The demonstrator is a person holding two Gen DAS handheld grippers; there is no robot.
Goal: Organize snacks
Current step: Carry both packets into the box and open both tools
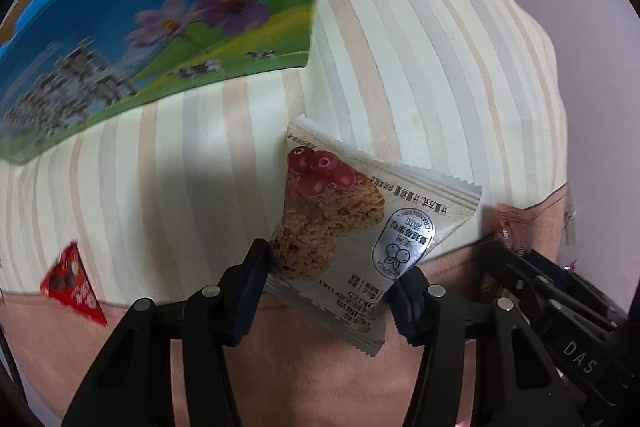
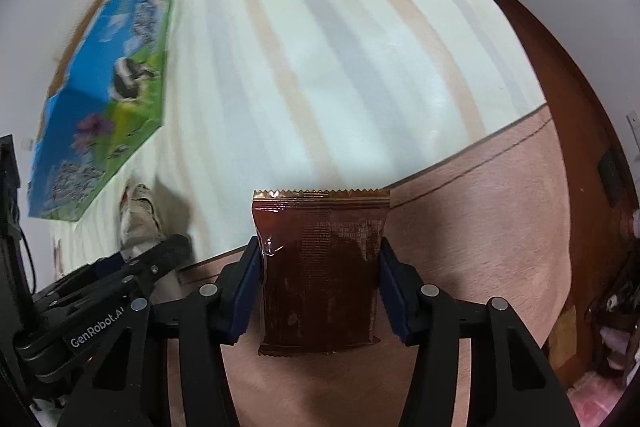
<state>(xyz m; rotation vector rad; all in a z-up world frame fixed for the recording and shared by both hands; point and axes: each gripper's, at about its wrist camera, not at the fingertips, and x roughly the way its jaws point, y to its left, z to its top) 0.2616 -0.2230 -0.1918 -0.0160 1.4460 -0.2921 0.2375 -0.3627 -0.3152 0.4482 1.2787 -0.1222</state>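
Gripping a white cranberry oat cookie packet (image 1: 352,223) above the striped cloth (image 1: 420,67), the left gripper (image 1: 332,283) is facing the blue cardboard box with flowers (image 1: 160,39), while the right gripper (image 2: 320,279) is clamping a brown foil snack packet (image 2: 320,267) over the pinkish table surface (image 2: 480,227).

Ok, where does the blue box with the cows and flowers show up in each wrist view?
Left wrist: the blue box fills the upper left, standing on the striped cloth, beyond the cookie packet in the left gripper.
Right wrist: the same blue box sits at the left edge, blurred and smaller.
Shared landmark: the striped cloth, which the box rests on in both views.
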